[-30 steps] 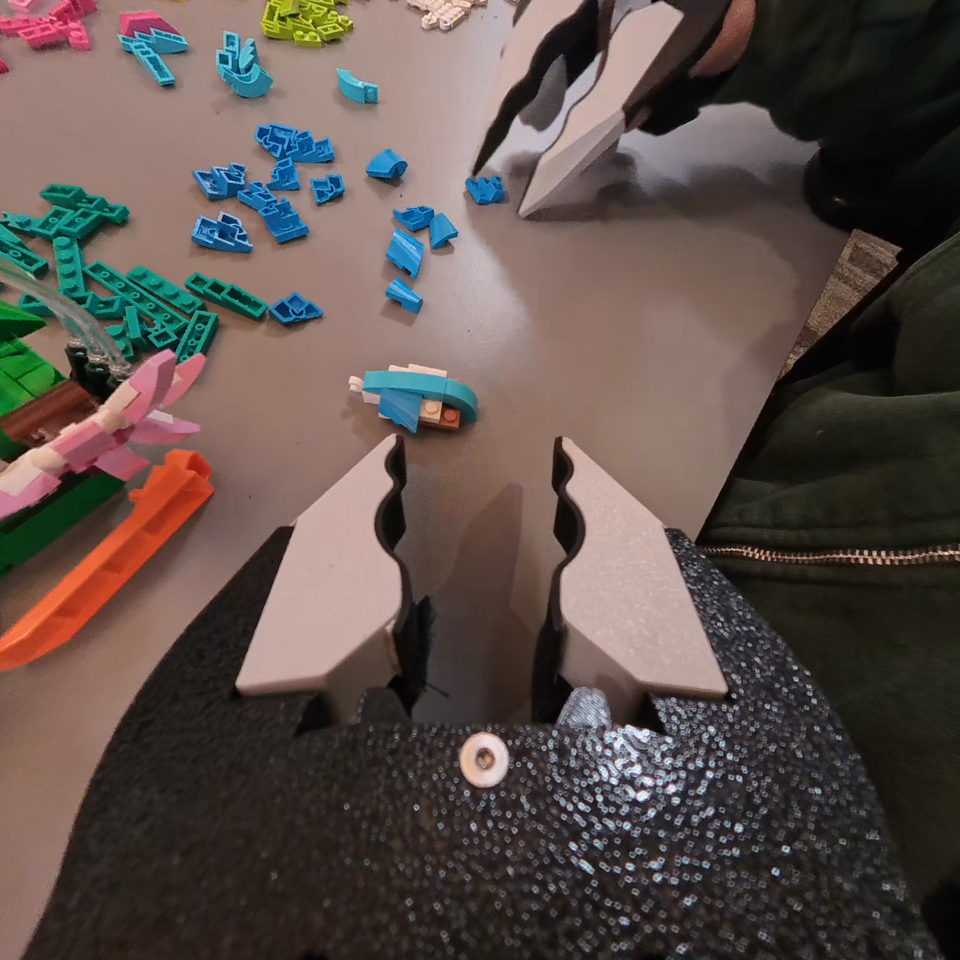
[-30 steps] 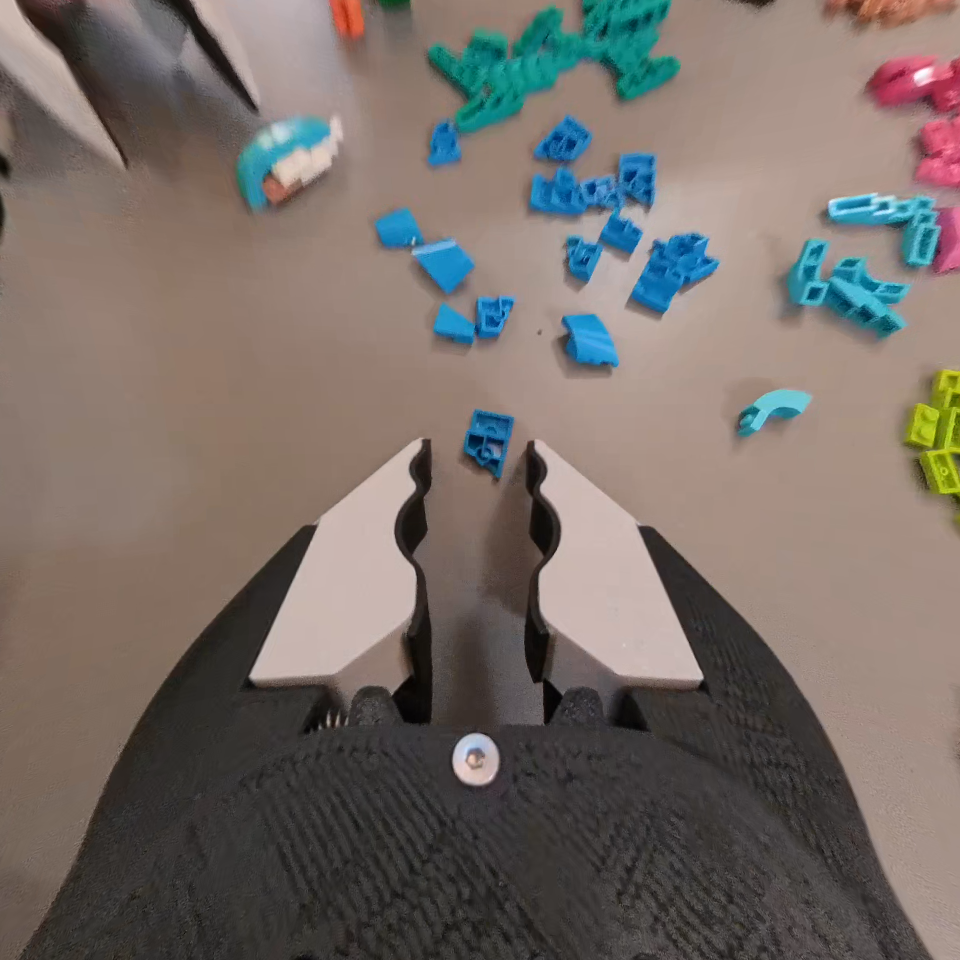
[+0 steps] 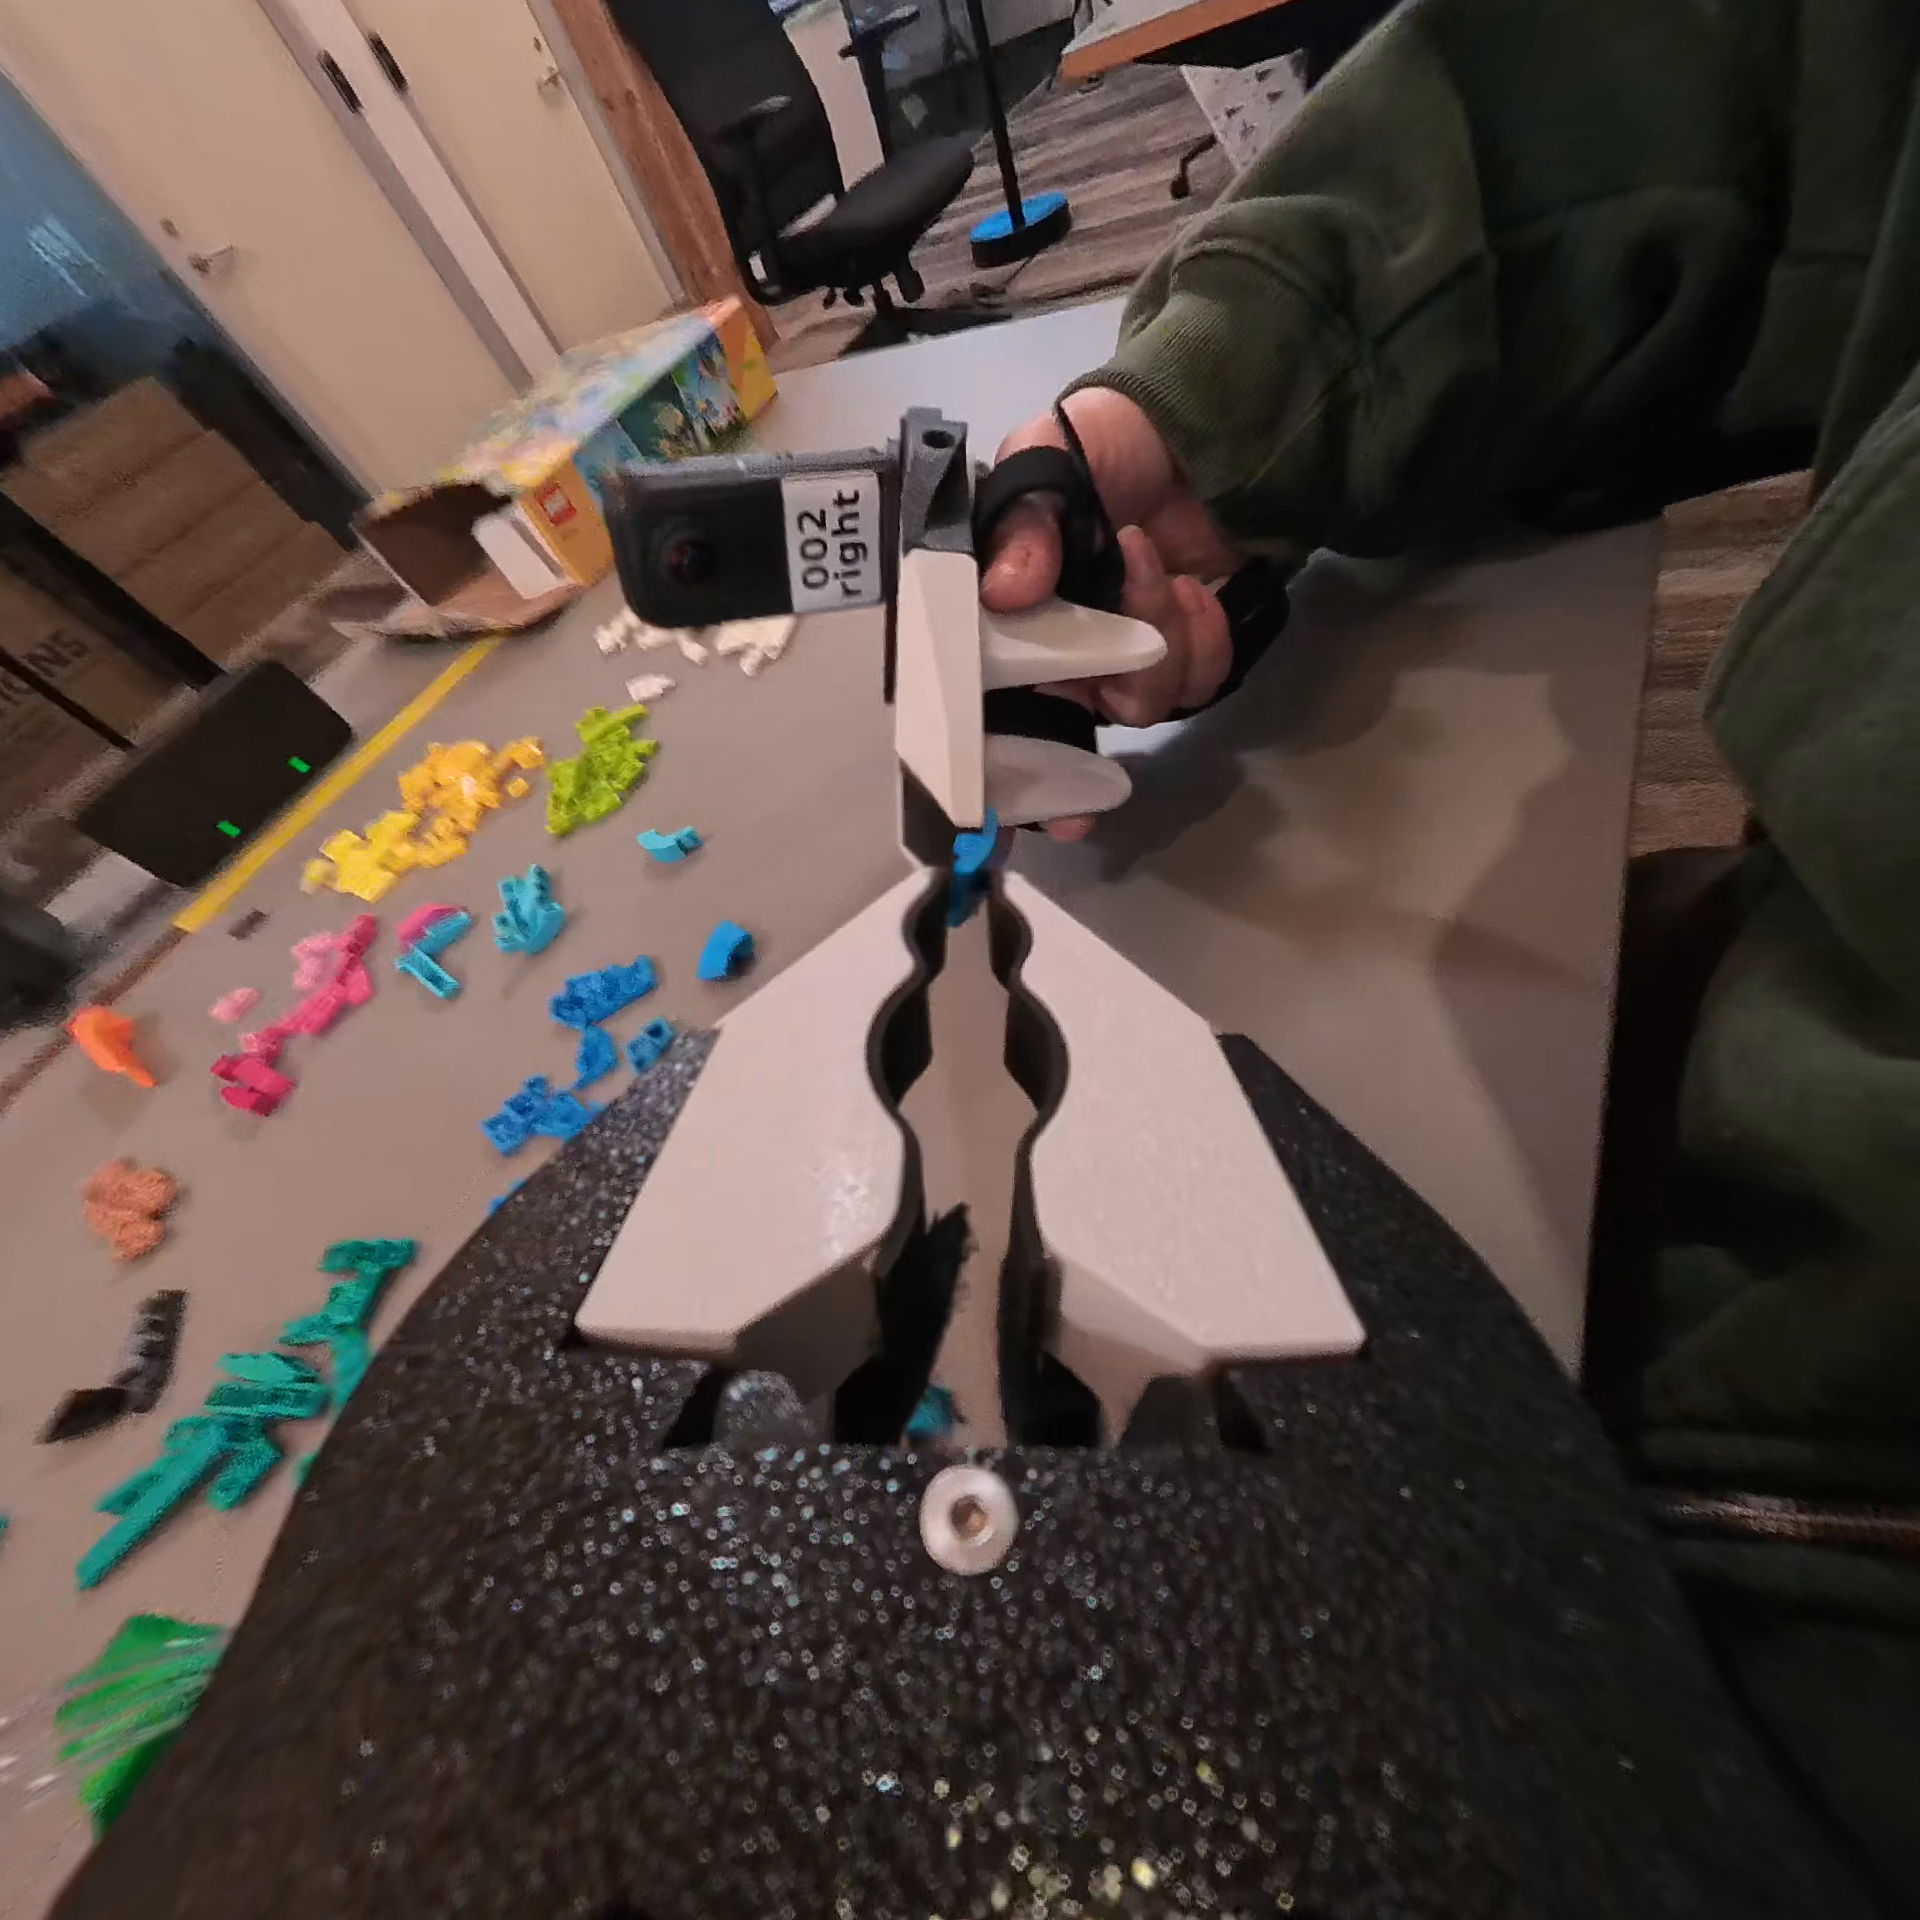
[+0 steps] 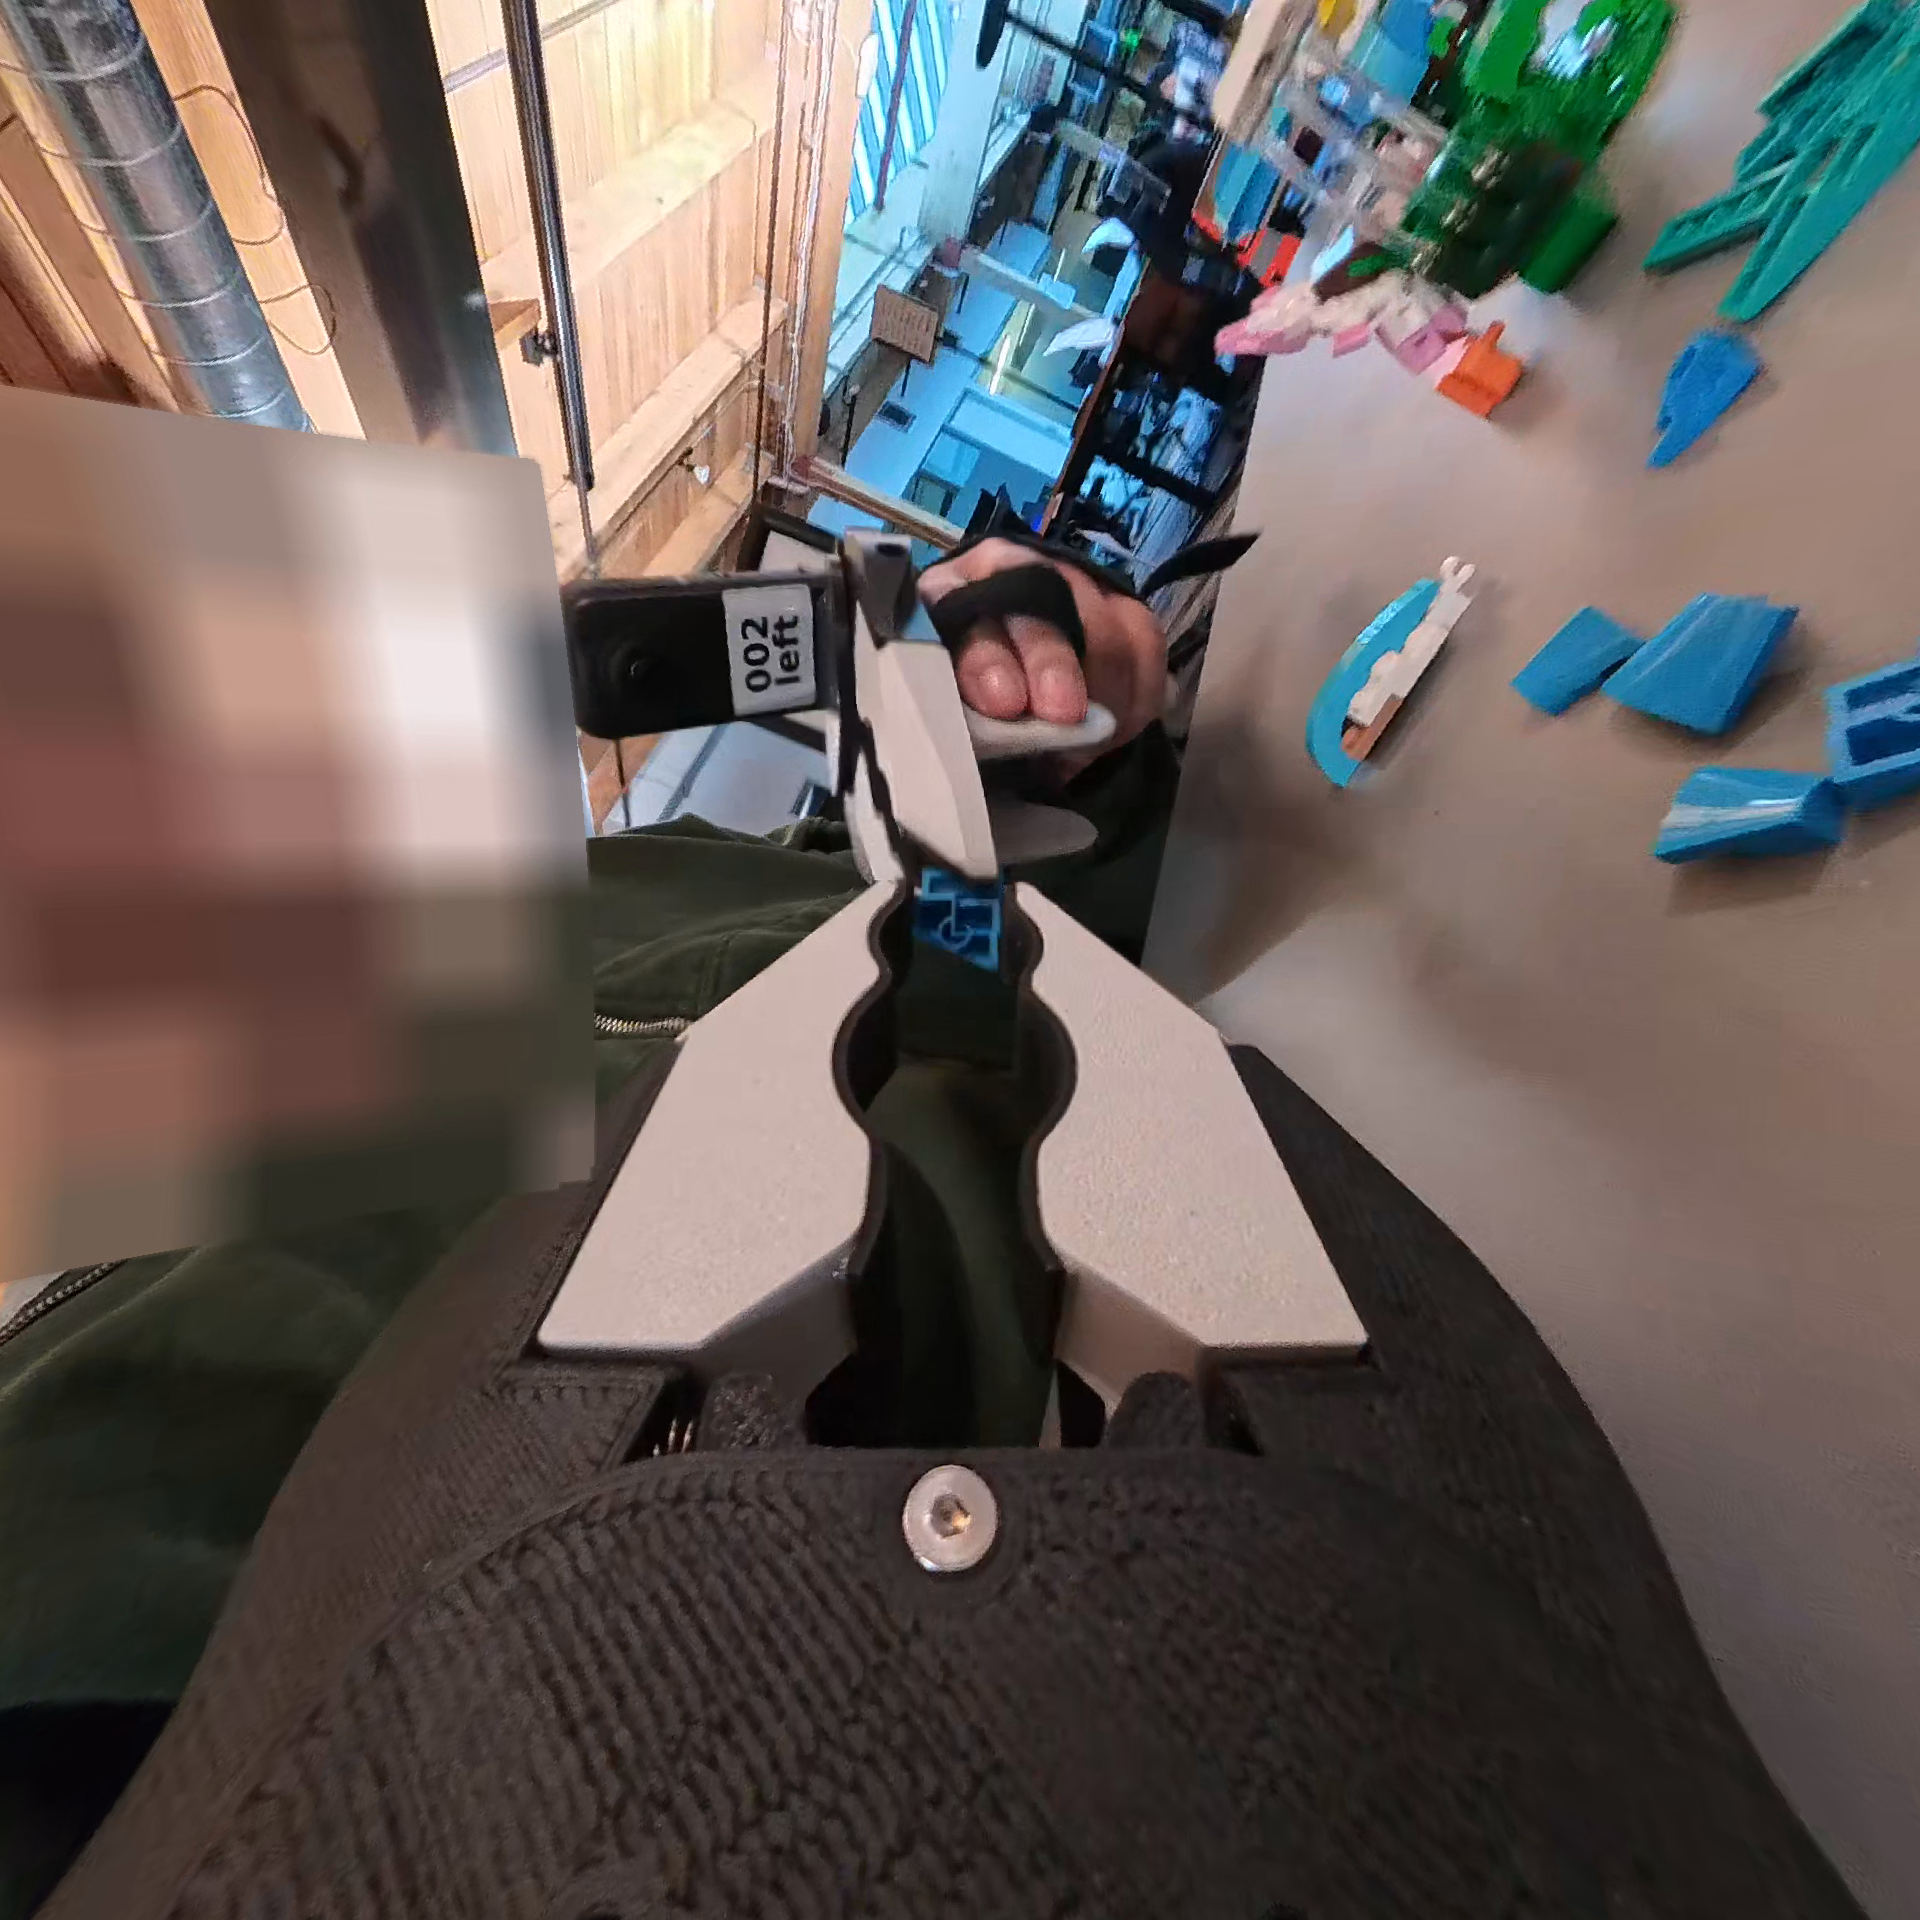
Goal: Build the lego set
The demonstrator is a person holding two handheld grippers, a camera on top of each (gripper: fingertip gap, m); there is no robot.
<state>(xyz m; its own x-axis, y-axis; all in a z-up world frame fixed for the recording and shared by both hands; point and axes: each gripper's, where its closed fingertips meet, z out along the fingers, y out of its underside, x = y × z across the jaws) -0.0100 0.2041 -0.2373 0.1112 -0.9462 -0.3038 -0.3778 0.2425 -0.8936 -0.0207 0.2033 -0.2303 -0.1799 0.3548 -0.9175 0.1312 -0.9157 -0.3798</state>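
Both grippers meet tip to tip above the table, near its edge by the person's green jacket. The right gripper has its fingers narrowed onto a small blue brick, held at the very tips. The left gripper has its fingers drawn close about the same blue brick; firm grip cannot be told. Farther along the table lie the teal-and-white assembly, loose blue pieces, and teal pieces toward the far edge.
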